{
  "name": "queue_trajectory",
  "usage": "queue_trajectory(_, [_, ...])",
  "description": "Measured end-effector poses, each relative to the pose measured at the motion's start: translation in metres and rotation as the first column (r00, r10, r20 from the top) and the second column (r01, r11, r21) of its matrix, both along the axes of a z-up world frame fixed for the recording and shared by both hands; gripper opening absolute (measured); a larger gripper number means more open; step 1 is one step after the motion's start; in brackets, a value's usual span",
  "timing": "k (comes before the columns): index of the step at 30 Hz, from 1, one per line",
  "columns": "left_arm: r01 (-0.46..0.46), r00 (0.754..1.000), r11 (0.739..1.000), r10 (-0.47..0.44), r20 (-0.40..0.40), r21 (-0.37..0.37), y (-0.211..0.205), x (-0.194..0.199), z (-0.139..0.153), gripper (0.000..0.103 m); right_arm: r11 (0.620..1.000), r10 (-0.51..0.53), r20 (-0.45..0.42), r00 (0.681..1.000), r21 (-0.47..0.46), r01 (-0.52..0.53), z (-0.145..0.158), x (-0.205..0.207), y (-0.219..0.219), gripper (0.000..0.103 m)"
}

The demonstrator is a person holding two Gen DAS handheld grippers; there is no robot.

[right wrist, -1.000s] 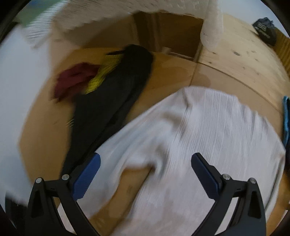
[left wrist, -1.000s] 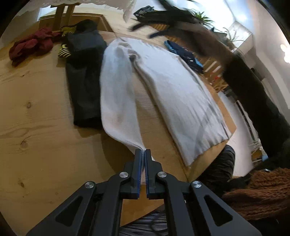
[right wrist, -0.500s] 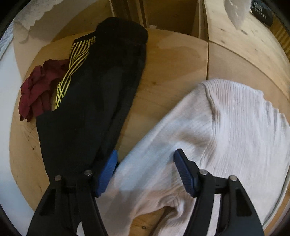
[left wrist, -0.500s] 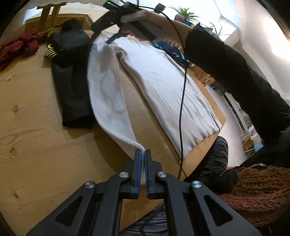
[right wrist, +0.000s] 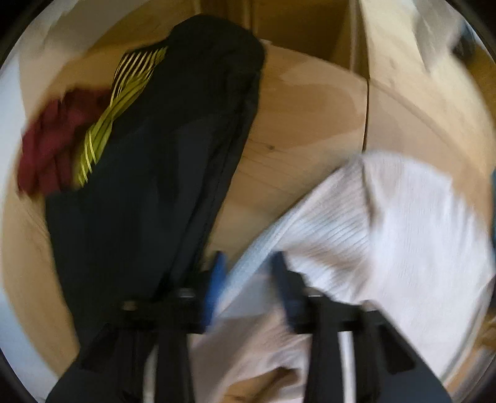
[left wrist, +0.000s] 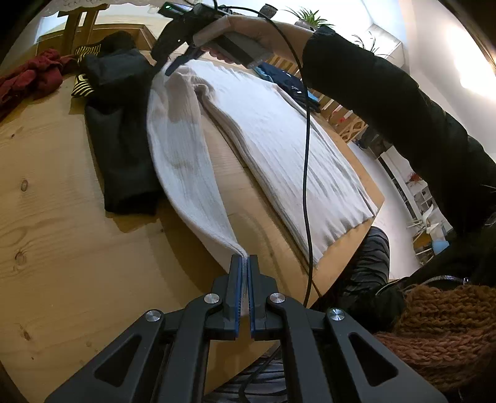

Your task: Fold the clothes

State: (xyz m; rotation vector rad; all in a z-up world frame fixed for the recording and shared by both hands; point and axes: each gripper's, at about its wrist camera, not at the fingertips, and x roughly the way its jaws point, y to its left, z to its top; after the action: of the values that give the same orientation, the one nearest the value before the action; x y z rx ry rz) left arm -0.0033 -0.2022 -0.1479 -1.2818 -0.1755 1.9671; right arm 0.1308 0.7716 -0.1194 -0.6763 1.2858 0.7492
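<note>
White sweater [left wrist: 279, 139] flat on wooden table [left wrist: 62, 248], right of black garment [left wrist: 121, 130]. Left gripper [left wrist: 244, 263]: jaws clamped on near sleeve cuff. Right gripper [right wrist: 248, 263]: jaws just closing on far sleeve shoulder; fabric between pads, contact blurred.

A pale pine bench [left wrist: 62, 223] with dark knots fills the near left. Beyond its far right edge lies a whitish floor [left wrist: 393, 223], with white shelving [left wrist: 418, 198] against a light wall [left wrist: 434, 37]. Potted plants [left wrist: 305, 15] stand at the far side, under bright daylight from the upper right.
</note>
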Motion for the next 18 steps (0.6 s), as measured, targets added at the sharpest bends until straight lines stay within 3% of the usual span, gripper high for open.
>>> queue_trajectory(3, [0.005,1.000,1.000,-0.005,-0.002,-0.003,0.002,-0.001,-0.001,0.003,1.000,0.006,-0.005,1.000,0.026,-0.006,0.002,-0.001,-0.006,0.011])
queue_trajectory(7, [-0.004,1.000,1.000,0.004,-0.010,0.012,-0.001,-0.002,0.005,0.003,0.992,-0.034,-0.075,0.997,0.119,0.043,0.009,0.009,-0.024,0.009])
queue_trajectory(13, [-0.009,0.999,0.999,0.011,-0.049,0.036,-0.001,0.000,0.029,0.003,0.953,-0.086,-0.189,0.978,0.271,0.136,0.038,0.025,-0.060,0.008])
queue_trajectory(18, [0.066,0.993,0.998,-0.065,-0.096,-0.001,0.033,0.008,0.056,0.003,0.905,-0.109,-0.305,0.946,0.364,0.221,0.047,0.058,-0.092,0.008])
